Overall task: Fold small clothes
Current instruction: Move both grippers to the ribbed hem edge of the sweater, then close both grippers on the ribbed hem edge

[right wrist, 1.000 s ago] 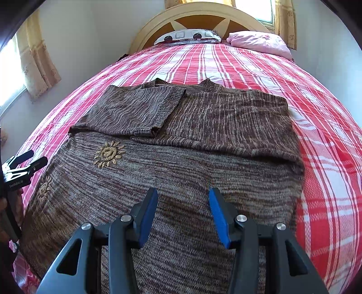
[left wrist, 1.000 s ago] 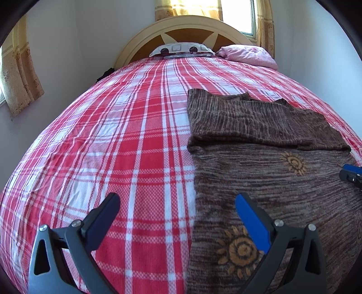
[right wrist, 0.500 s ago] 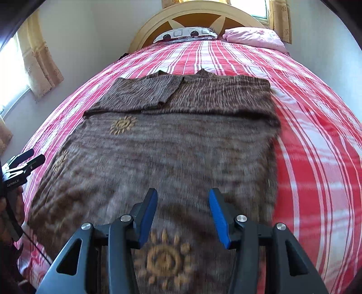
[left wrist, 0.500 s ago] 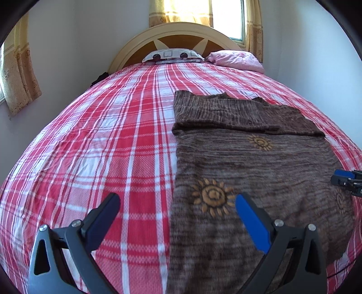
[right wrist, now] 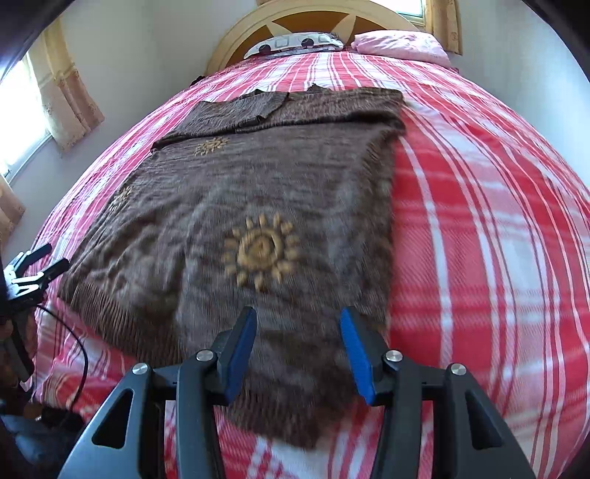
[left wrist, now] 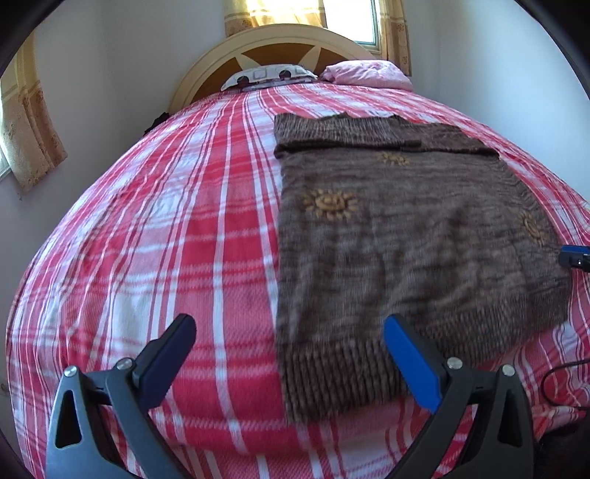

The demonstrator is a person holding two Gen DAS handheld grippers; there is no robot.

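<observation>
Lengthwise, brown sweater [right wrist: 258,206], apparently collar toward headboard [right wrist: 295,18]

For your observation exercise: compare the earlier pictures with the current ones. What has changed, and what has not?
Both grippers, left and right, drew back from the headboard toward the brown sweater's ribbed hem, open and empty throughout. The sweater stayed flat on the plaid bedspread, sleeves folded in.
</observation>
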